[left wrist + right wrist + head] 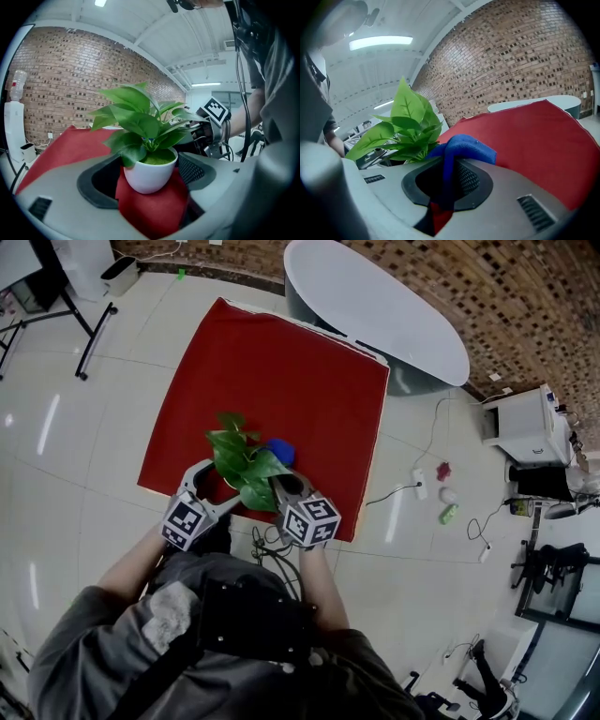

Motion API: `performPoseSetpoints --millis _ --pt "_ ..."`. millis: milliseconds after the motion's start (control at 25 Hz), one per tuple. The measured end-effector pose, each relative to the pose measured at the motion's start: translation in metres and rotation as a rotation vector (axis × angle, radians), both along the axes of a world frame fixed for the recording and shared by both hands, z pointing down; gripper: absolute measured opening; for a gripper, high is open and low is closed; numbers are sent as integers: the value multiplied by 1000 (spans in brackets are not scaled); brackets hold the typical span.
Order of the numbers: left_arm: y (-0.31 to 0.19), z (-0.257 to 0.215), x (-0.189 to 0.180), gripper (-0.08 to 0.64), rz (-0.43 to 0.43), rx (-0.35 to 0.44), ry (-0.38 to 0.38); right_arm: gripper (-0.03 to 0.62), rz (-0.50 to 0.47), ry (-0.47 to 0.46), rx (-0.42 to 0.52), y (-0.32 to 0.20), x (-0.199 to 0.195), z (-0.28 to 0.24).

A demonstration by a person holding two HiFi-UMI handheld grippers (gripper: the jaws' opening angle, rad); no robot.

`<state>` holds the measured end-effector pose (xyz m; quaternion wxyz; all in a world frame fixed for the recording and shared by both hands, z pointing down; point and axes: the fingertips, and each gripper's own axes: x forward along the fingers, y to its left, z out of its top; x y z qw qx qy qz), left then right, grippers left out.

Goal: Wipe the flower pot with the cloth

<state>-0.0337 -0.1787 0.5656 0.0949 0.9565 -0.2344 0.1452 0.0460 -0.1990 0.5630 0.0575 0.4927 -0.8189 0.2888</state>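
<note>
White flower pot (149,177), green leaves (136,123), blue cloth (466,147), red table cover (281,381), brown mottled brick wall (525,296)

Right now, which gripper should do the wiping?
Right. The right gripper is shut on the blue cloth, close beside the plant. The left gripper is open with the white pot between its jaws, not pressing it, so it likely suits steadying the pot.
</note>
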Motion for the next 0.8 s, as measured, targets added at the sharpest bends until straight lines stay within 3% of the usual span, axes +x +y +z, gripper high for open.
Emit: performPoseSetpoints --millis 240,520,800 --pt "-22 -9 21 410 85 -39 7 56 -12 6 -63 -26 15 8" --pt "-20 -3 25 411 205 -47 24 57 -29 125 -94 -20 16 38" --pt "-18 -5 25 413 286 -59 29 57 -17 121 -90 -10 15 38"
